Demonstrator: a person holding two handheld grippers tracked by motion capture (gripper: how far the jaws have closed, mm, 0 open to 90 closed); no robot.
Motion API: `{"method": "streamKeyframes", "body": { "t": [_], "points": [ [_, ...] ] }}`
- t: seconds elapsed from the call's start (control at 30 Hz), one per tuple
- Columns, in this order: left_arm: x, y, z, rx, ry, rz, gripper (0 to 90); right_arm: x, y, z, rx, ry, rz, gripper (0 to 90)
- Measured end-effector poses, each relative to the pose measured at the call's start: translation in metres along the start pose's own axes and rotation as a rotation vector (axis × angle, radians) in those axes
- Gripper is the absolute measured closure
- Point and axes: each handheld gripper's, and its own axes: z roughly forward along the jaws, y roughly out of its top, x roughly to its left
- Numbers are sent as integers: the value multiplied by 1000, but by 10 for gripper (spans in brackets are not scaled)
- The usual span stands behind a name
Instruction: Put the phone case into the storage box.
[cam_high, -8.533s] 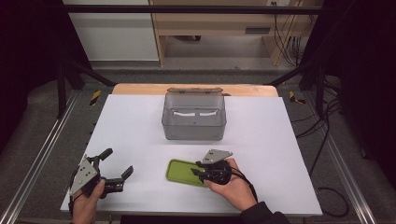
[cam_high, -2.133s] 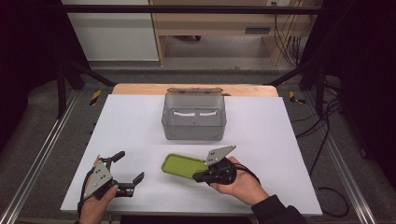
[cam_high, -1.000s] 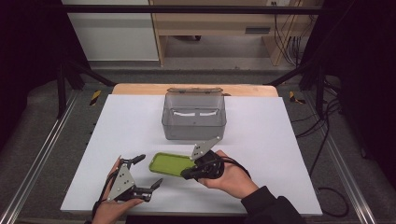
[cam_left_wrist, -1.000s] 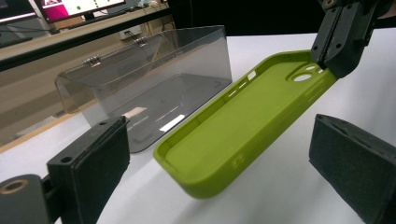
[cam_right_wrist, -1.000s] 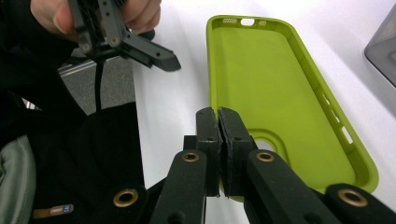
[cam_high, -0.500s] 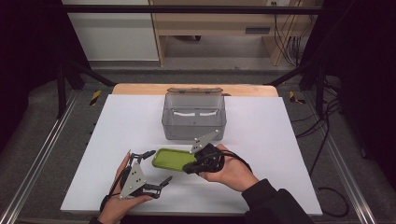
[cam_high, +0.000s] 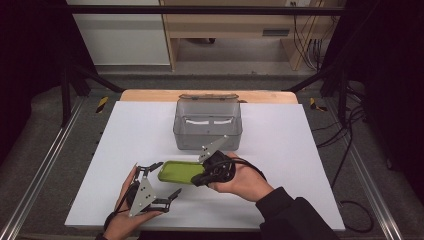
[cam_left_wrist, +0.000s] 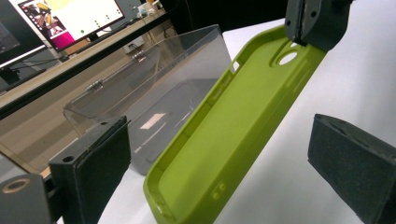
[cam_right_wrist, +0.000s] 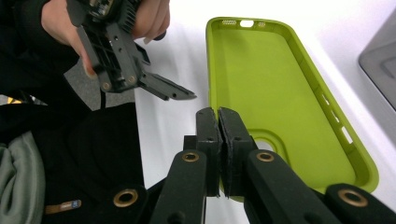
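Progress: the right gripper (cam_high: 201, 178), clamped on the green phone case's (cam_high: 181, 171) edge, has carried it from the counter's near edge toward the clear box (cam_high: 208, 125); the left gripper (cam_high: 169, 181), jaws apart, has closed in to straddle its free end.

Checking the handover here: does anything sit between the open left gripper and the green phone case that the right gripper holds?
Nothing visible does. The green phone case, pinched at one end by the right gripper, lies in the gap of the open left gripper, apart from both pads. The clear box stands behind it.
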Motion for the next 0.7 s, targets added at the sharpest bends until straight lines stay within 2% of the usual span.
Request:
{"method": "streamKeyframes", "body": {
  "t": [0.27,0.33,0.53,0.7],
  "points": [
    [0,-3,-3,5,7,5,75,5,10,6,15,-1,-11,880],
    [-1,-2,-2,10,9,20,83,6,11,6,13,4,-8,880],
    [-2,-2,-2,10,13,24,119,10,13,2,13,11,-17,880],
    [-2,-2,-2,13,12,47,171,10,15,-1,12,21,-18,880]
  ]
}}
